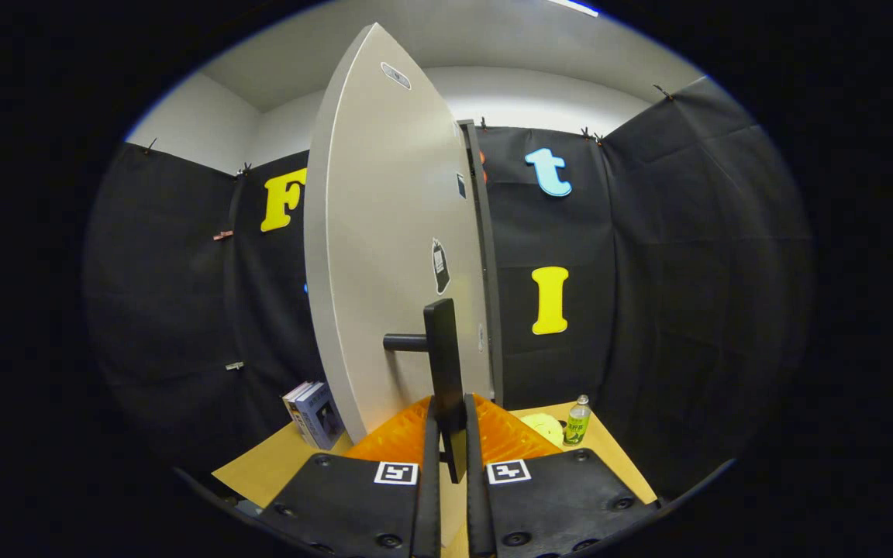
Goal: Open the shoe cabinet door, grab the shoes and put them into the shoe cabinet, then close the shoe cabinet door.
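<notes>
we saw the gripper (448,457) held level, pointing fwd, its two fingers (428,465) nearly together w/ just a narrow gap, both pressing on the door handle (443,364) standing upright btwn them.

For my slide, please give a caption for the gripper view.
Fingers shut on the black handle of the cabinet door.

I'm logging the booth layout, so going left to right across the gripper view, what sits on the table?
Books → cabinet door with its black handle, on which the fingers are closed → yellow object → green bottle.
</notes>
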Demonstrator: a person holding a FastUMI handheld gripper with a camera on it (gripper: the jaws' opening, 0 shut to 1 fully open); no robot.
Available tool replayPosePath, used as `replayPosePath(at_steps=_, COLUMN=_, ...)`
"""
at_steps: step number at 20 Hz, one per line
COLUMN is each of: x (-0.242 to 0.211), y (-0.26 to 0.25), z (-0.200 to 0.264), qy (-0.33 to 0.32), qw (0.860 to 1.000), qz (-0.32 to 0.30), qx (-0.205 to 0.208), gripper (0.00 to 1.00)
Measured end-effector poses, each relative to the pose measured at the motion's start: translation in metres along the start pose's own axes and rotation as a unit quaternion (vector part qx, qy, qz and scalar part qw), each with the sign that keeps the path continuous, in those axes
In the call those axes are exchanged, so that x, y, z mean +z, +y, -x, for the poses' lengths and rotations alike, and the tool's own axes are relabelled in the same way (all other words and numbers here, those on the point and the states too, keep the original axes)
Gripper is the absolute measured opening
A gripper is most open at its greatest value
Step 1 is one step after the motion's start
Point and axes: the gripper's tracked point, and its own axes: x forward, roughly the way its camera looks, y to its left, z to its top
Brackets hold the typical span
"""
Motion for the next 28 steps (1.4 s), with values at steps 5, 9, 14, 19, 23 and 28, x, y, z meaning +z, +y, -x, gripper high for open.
replayPosePath(at_steps=5, x=0.005, y=-0.034, z=0.0, qy=0.0, qw=1.0, qz=-0.008, qx=-0.012, gripper=0.12)
replayPosePath(at_steps=9, x=0.006, y=-0.036, z=0.014, qy=-0.005, qw=1.0, qz=-0.02, qx=0.004, gripper=0.12)
replayPosePath(at_steps=14, x=-0.002, y=-0.033, z=0.039, qy=0.004, qw=1.0, qz=0.003, qx=-0.008, gripper=0.12)
replayPosePath(at_steps=19, x=-0.036, y=0.007, z=0.08, qy=0.039, qw=0.999, qz=0.033, qx=0.016, gripper=0.41)
replayPosePath(at_steps=23, x=-0.081, y=0.057, z=0.083, qy=0.071, qw=0.997, qz=0.013, qx=0.04, gripper=0.79)
replayPosePath(at_steps=28, x=-0.175, y=0.107, z=0.053, qy=0.161, qw=0.985, qz=-0.004, qx=0.061, gripper=0.99)
